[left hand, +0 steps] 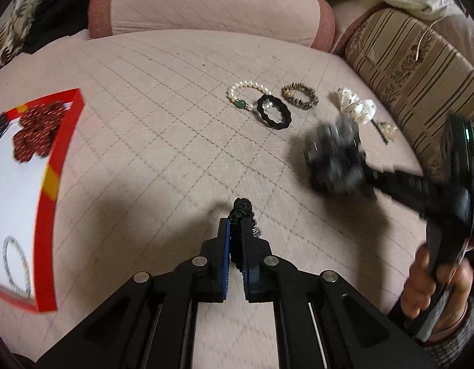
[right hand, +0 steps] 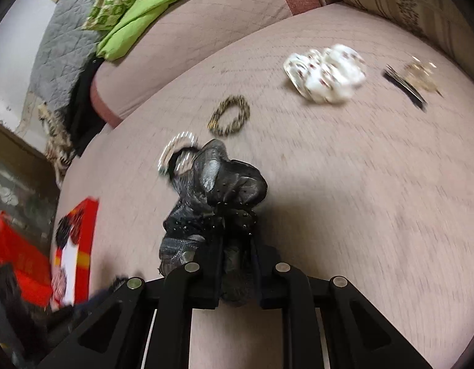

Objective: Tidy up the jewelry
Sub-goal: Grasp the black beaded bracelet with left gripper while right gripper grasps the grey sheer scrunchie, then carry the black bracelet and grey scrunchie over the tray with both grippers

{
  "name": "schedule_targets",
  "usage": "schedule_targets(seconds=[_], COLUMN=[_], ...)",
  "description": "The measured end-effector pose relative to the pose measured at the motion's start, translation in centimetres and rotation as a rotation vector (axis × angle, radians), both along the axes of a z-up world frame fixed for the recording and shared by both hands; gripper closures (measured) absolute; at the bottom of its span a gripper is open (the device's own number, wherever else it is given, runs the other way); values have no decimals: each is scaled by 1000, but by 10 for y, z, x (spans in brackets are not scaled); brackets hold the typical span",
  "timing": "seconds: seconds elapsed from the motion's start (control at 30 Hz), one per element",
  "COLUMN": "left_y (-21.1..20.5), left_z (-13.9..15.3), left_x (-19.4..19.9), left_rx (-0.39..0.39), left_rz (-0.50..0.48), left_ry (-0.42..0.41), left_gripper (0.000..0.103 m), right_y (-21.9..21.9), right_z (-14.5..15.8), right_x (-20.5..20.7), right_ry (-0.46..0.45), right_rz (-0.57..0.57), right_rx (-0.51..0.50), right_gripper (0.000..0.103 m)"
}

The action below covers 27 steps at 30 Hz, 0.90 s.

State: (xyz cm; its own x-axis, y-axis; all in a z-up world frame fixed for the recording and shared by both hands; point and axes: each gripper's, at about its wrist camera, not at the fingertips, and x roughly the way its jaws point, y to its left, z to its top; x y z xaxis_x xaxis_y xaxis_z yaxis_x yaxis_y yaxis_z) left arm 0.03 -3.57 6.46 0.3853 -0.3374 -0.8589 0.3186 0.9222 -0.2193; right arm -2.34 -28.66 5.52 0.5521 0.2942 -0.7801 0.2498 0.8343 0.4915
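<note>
Black, thin, ruffled elastic hair tie (left hand: 243,215) sits pinched in my left gripper (left hand: 236,230), jaws nearly together. My right gripper (right hand: 237,247) is clamped on the dark grey shiny fabric scrunchie (right hand: 215,190), above the pink quilted cushion (right hand: 344,184). I see the red-rimmed white box (left hand: 46,203) far left.

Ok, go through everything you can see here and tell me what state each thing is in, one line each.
left claw: shut on thin black hair tie
right claw: shut on black scrunchie
red box: open, with pieces inside
pearl bracelet: lying flat on bed cover
black wavy hair tie: lying flat, overlapping the pearl bracelet
gold-black bracelet: lying flat, apart
white scrunchie: lying loose
hair clip: lying loose
</note>
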Motion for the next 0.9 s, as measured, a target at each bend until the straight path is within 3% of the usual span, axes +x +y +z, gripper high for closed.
schedule_targets(seconds=[0.23,0.37,0.5,0.57,0.63,0.77,0.9], left_y=[20,26,30,34,37,39,31], left_z=[8,-6,-20,-24,-29,-34,-35], left_x=[-29,-37,-41,-40,-39,-37,-37], left_rx=[-23,-7,15,10,0,-27,-39], left_rz=[23,38,49,66,79,85,58], left_ry=[-9,21,39,52,72,86,78], left_gripper=[97,97,96,94,92,86,65], right_y=[23,48,53,52,51,47,49], right_z=[13,10,6,8,11,12,4], right_x=[-52,-59,-62,-65,-67,-67,-62], right_ry=[-12,-1,14,5,-10,-16,1], right_rz=[77,121,120,106,98,86,83], right_rx=[22,-81,-159,-178,-195,-190,-194], right_gripper=[86,85,71,48,40,38,38])
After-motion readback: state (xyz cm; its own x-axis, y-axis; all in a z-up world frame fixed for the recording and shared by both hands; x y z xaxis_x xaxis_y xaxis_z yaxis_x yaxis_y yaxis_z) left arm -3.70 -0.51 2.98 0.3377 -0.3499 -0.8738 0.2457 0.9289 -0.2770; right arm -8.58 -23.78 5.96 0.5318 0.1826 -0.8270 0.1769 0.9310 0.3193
